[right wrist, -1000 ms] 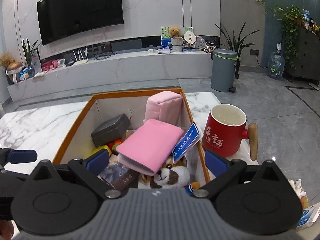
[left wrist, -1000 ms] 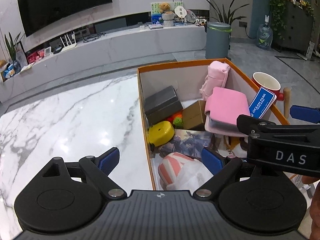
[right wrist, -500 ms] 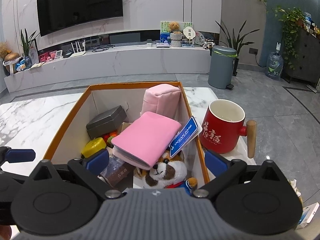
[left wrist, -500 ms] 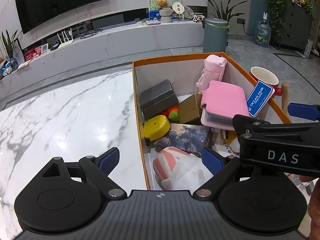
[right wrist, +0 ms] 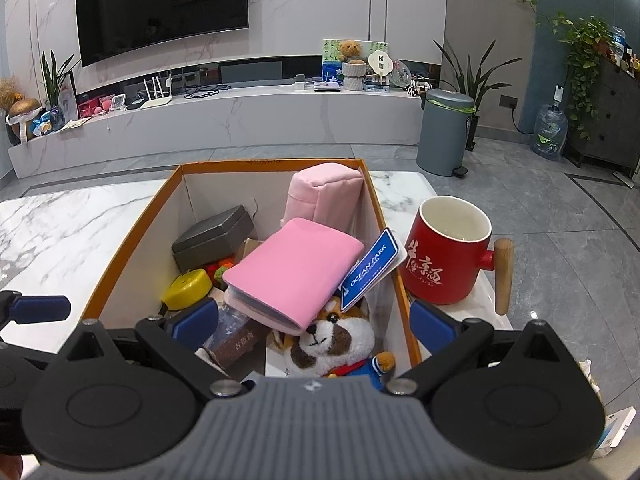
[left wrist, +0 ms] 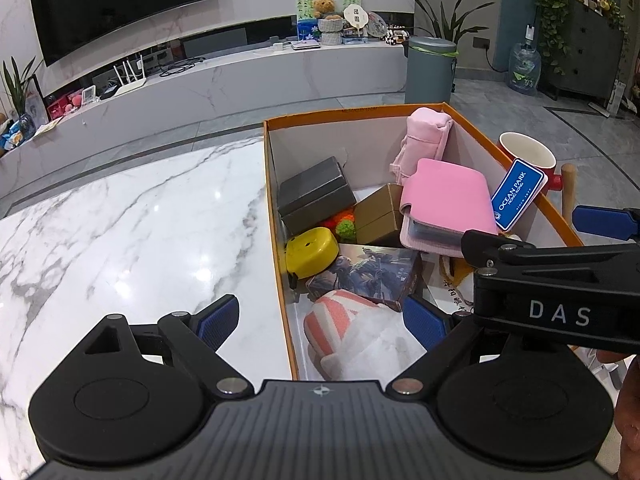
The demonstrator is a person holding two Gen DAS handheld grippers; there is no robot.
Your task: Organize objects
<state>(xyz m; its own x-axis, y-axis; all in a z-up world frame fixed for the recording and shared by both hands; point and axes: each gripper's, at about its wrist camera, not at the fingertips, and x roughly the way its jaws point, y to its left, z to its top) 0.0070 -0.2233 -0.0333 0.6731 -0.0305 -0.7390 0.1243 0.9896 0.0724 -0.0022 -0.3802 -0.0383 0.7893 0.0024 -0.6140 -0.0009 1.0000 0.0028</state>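
On the left lies the bare marble table (left wrist: 132, 224), and over its near edge hangs the left gripper (left wrist: 320, 320), its blue fingers (left wrist: 218, 320) spread apart and holding nothing; one finger is above the marble, the other above the box. Next to the right stands the orange box (left wrist: 276, 200), open at the top and crowded. Along its left side sit a grey case (left wrist: 314, 194) at the back and a yellow tape measure (left wrist: 312, 254) nearer, with a printed card box (left wrist: 368, 272) and a striped cloth (left wrist: 340, 320) nearest. Toward the middle are a brown carton (left wrist: 378, 216) and, leaning over it, a pink wallet (right wrist: 296, 268). Behind the wallet a pink pouch (right wrist: 324, 192) stands upright in the far right corner. A blue tag (right wrist: 370, 268) leans on the box's right wall, above a plush dog (right wrist: 332, 340). The right gripper (right wrist: 314, 324) hovers over the box's near end, fingers wide apart and empty, one on either side of the right wall. Farthest right, outside the box and just beside it, a red mug (right wrist: 448, 256) stands upright on the table, its wooden handle pointing right.
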